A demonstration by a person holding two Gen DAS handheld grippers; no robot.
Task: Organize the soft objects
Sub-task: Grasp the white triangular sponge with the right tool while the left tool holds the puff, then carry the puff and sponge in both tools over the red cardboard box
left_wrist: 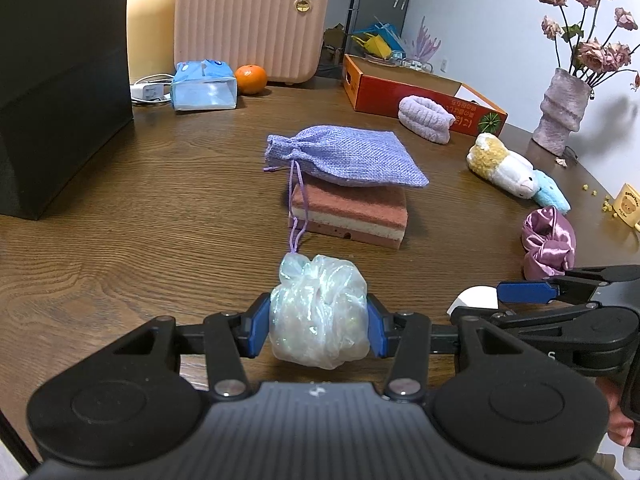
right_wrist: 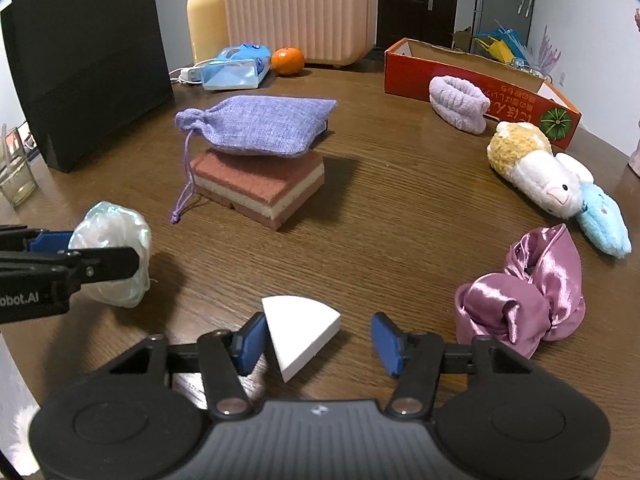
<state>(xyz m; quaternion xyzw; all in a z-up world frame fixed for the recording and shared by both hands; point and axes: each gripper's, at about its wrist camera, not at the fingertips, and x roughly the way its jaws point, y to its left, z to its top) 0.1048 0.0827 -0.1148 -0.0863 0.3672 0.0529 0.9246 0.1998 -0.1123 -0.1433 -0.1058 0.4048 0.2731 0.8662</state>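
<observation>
My left gripper (left_wrist: 318, 326) is shut on an iridescent white organza pouch (left_wrist: 318, 316), also in the right wrist view (right_wrist: 116, 256). My right gripper (right_wrist: 318, 340) is open around a white wedge sponge (right_wrist: 300, 330), which touches its left pad; the right pad stands apart. A purple drawstring bag (left_wrist: 348, 156) lies on a pink layered sponge (left_wrist: 352, 212) at mid-table. A satin purple scrunchie (right_wrist: 524, 296), a plush sheep (right_wrist: 536, 168), a blue plush (right_wrist: 604, 226) and a lilac towel headband (right_wrist: 460, 102) lie to the right.
An orange cardboard box (right_wrist: 472, 76) stands at the back right. A pink case (left_wrist: 252, 16), an orange (left_wrist: 251, 79), a tissue pack (left_wrist: 202, 86) and a yellow bottle (left_wrist: 150, 20) stand at the back. A black box (left_wrist: 60, 80) is at left, a vase (left_wrist: 562, 108) at right.
</observation>
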